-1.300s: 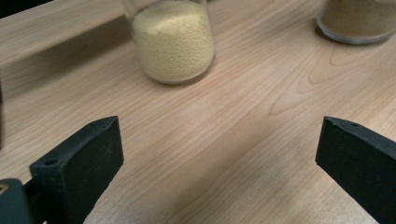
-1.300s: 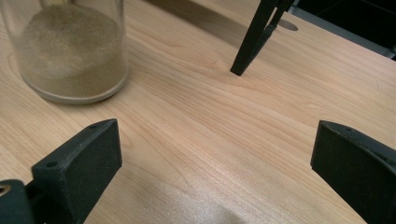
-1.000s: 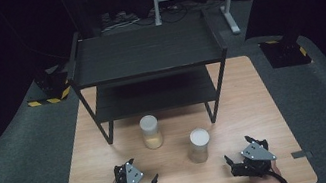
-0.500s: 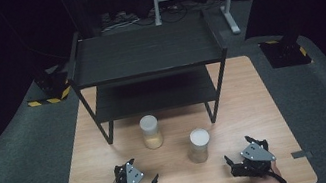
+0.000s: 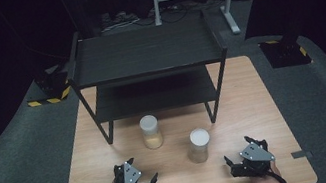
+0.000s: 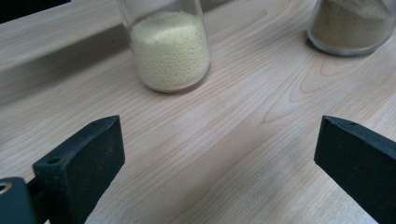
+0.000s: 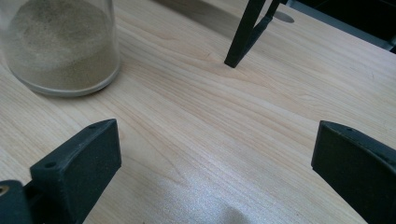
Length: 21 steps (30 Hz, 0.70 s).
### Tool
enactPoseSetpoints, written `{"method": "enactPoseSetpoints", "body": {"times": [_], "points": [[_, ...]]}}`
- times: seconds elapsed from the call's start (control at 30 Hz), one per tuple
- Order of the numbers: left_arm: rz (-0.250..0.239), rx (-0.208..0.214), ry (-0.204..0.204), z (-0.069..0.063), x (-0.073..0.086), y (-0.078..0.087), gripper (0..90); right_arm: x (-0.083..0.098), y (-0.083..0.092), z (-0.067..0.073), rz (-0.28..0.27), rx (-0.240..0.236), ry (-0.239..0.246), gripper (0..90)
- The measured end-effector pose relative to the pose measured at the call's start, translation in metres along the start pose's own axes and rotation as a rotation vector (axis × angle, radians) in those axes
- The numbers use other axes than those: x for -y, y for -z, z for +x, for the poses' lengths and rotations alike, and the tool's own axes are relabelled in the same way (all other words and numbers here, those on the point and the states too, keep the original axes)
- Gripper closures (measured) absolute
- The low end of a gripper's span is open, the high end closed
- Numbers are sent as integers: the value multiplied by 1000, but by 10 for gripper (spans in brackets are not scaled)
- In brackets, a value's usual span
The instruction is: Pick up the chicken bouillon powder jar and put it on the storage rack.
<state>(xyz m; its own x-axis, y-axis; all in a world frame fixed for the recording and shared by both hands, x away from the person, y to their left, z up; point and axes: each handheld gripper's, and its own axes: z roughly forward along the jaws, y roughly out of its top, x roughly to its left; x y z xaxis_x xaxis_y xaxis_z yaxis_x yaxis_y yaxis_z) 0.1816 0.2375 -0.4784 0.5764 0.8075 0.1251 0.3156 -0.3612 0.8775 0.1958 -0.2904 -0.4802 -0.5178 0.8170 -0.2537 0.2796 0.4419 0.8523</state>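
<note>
Your left tool point(image 5: 135, 181) rests near the front edge of the worktop point(image 5: 255, 105), toward its left corner, and its jaws stand wide apart with nothing between them. Your right tool point(image 5: 249, 160) rests near the front edge toward the right corner, and its jaws are also wide apart and hold nothing.

The jar of pale yellow grains point(image 5: 151, 131) stands upright in the middle of the worktop, just in front of the black shelf rack point(image 5: 143, 49). In the left gripper view this jar point(image 6: 166, 46) is ahead of the left jaw, well apart from it. The jar of brownish powder point(image 5: 200, 145) stands upright a little nearer to the front edge and more to the right, between the two tools. In the right gripper view it point(image 7: 60, 44) stands ahead of the left jaw, not touching it, and one rack leg point(image 7: 243, 35) stands on the wood behind.
</note>
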Motion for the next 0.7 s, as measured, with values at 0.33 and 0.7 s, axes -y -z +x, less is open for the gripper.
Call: {"method": "enactPoseSetpoints", "body": {"times": [0.33, 0.7], "points": [[-54, -5, 1, 0, -1, 16, 10, 0, 0, 0, 1, -1, -1, 6], [-119, -9, 14, 1, -4, 28, 5, 0, 0, -1, -1, -1, -4, 6]]}}
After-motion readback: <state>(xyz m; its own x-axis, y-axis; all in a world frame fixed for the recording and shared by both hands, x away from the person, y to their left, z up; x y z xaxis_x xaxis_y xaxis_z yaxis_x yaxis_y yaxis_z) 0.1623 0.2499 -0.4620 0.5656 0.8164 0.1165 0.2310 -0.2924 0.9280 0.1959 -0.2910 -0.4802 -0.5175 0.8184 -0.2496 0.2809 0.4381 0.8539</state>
